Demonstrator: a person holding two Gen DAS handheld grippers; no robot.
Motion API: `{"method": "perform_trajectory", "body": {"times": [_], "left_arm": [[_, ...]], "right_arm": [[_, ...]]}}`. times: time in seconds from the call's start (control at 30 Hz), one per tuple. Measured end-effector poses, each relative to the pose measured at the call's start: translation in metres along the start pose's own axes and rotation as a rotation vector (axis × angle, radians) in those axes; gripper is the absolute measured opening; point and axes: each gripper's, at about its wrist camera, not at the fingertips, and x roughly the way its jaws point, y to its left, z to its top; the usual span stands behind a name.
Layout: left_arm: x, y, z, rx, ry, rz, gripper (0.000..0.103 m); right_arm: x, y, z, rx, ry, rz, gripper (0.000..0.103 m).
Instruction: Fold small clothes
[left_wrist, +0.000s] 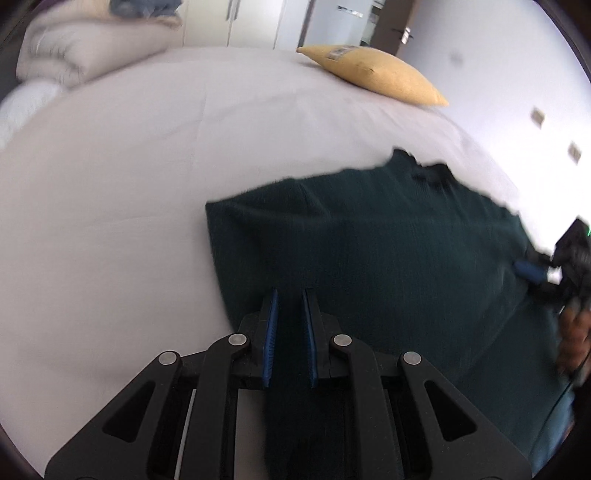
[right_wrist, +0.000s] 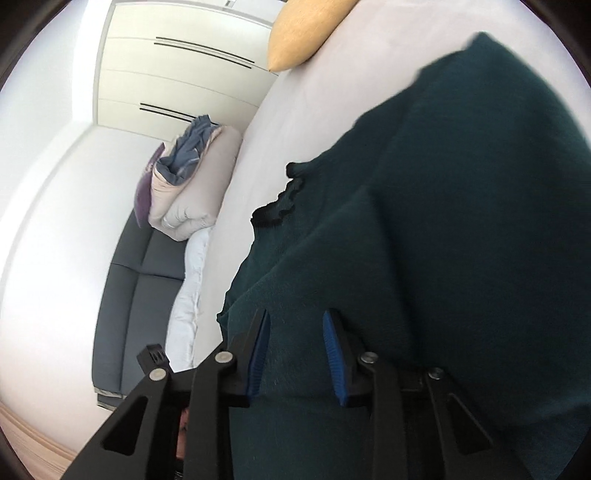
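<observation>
A yellow pillow (left_wrist: 373, 72) and folded bedding (left_wrist: 92, 48) lie far ahead of the left tongs (left_wrist: 290, 299) on the white bed (left_wrist: 129, 177). Both tongs stand nearly closed, pinching the dark green garment (left_wrist: 369, 236), which spreads just ahead; the right tongs (right_wrist: 297, 319) clamp a thicker fold of it.

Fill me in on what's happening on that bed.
A person with a gripper in each hand is folding a dark green top on a white bed. The left gripper is shut on one edge of it, and the right gripper has cloth between its fingers at another. Part of the top is lifted off the sheet. A yellow pillow and folded bedding lie further off.
</observation>
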Motion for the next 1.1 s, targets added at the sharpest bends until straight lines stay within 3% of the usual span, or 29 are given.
{"method": "perform_trajectory", "body": {"times": [0.07,0.2,0.27,0.37,0.4,0.47,0.5,0.53,0.77,0.93,1.1], "left_arm": [[-0.015,-0.008,-0.016,0.057,-0.014,0.045,0.013],[-0.059,-0.014,-0.064,0.048,-0.022,0.072,0.015],[-0.074,-0.012,-0.083,0.017,0.008,0.067,0.015],[-0.110,-0.007,-0.115,-0.059,-0.027,0.031,0.015],[-0.121,-0.006,-0.123,-0.079,-0.035,0.022,0.021],[-0.141,-0.002,-0.144,-0.136,-0.045,0.003,0.056],[-0.152,-0.002,-0.156,-0.167,-0.055,-0.015,0.085],[-0.164,-0.002,-0.169,-0.188,-0.070,-0.031,0.088],[-0.189,-0.014,-0.230,-0.290,0.025,-0.174,0.088],[-0.197,-0.031,-0.257,-0.254,0.064,-0.155,0.088],[-0.198,-0.038,-0.266,-0.253,0.101,-0.161,0.088]], "right_arm": [[-0.013,-0.003,-0.008,0.005,-0.008,-0.022,0.032],[-0.063,-0.013,-0.027,0.035,-0.068,-0.092,0.038],[-0.094,-0.015,-0.040,0.053,-0.122,-0.151,0.050],[-0.144,-0.003,-0.068,0.007,-0.212,-0.179,0.060],[-0.156,0.001,-0.078,-0.011,-0.227,-0.196,0.063],[-0.176,0.007,-0.100,-0.040,-0.238,-0.228,0.065],[-0.182,0.010,-0.110,-0.054,-0.238,-0.241,0.065],[-0.188,0.013,-0.120,-0.072,-0.234,-0.256,0.065],[-0.229,0.014,-0.186,-0.161,-0.217,-0.374,0.066],[-0.253,0.004,-0.206,-0.175,-0.233,-0.480,0.068],[-0.247,0.000,-0.222,-0.224,-0.152,-0.580,0.068]]}}
